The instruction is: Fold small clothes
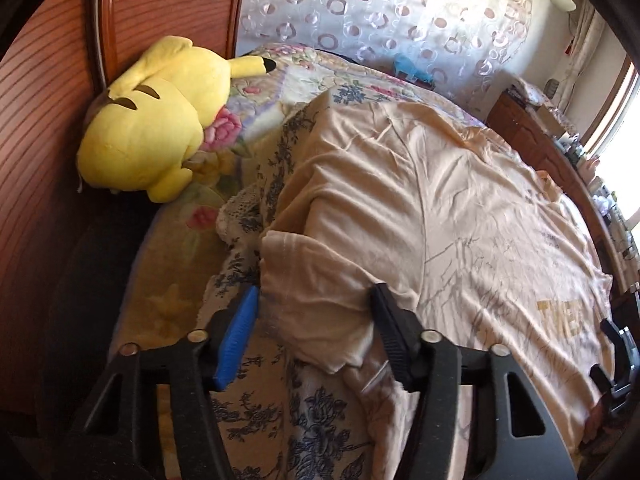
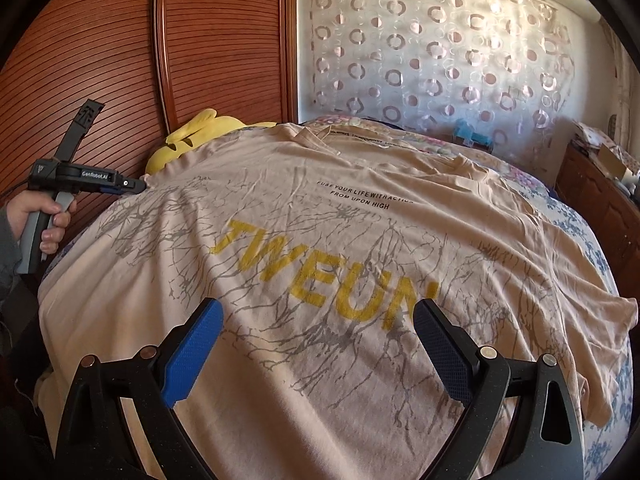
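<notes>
where the bed meets slatted wood, a plush lies.

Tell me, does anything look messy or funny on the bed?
The beige printed T-shirt lies wrinkled, and its left sleeve is bunched up between the left gripper's open fingers. The yellow plush toy is tipped over against the wooden headboard.

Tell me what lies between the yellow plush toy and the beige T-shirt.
In the left wrist view, floral bedding lies between the yellow plush toy and the beige T-shirt: a pink-flowered quilt, then blue-flowered cloth under the shirt's edge.
</notes>
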`<state>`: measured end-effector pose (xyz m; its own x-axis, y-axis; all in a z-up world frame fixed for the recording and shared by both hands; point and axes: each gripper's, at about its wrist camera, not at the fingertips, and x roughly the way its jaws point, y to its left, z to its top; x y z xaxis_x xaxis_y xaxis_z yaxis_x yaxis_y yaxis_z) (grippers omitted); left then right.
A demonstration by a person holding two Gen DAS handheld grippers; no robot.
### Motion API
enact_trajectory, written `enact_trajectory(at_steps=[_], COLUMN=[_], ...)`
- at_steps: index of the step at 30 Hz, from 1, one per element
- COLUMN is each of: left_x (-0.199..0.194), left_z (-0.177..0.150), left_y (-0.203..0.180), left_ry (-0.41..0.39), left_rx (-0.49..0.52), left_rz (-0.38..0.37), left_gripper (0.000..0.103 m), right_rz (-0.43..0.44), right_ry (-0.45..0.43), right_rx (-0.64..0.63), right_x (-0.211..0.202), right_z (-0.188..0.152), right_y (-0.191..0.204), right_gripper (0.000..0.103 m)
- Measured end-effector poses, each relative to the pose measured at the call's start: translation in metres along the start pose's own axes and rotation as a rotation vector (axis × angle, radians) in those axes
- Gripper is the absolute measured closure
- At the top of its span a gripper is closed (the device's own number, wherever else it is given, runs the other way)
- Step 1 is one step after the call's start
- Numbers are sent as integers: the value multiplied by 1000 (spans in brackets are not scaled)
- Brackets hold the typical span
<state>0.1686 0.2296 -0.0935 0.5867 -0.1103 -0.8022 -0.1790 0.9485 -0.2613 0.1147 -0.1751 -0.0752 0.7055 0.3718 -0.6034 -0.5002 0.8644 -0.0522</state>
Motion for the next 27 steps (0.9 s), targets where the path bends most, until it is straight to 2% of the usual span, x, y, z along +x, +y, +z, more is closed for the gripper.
enact_trajectory(at_steps=[1,3,6,7,8,12,17,20,26,27], left_x=[-1,-2,-7,-9,-12,-24,-47,-57,-66,-69], left_z=[0,1,0,0,0,1,3,2,-20,-22], left_y=[0,-3,-13,-17,-21,-38,-64,-90,-138,-140], left_ry=[2,1,-20,-31,-45,-93,-169,-188,-132,-135], left_rx=[-3,13,73,98,127,218,303,369,512,524], left_rz=[-26,-38,28,64,111,163,170,122,-8,-19], left_gripper=[60,67,75,88,96,99,99,99,98,91], right_rz=[-6,-16,-24,-25,-26,-32,-37,-38,-44,-44], right_ry=[-1,-9,-20,-22,-23,-33,-37,-40,-47,-48], right_rx=[-3,-11,-19,-18,-16,-13,-16,-17,-15,-15], right_x=[-3,0,9,10,9,7,5,5,4,4], right_z=[0,0,2,2,2,1,-1,-1,-1,-1], right_y=[0,4,12,12,11,11,12,11,10,10], right_gripper=[7,7,7,7,7,7,7,7,7,7])
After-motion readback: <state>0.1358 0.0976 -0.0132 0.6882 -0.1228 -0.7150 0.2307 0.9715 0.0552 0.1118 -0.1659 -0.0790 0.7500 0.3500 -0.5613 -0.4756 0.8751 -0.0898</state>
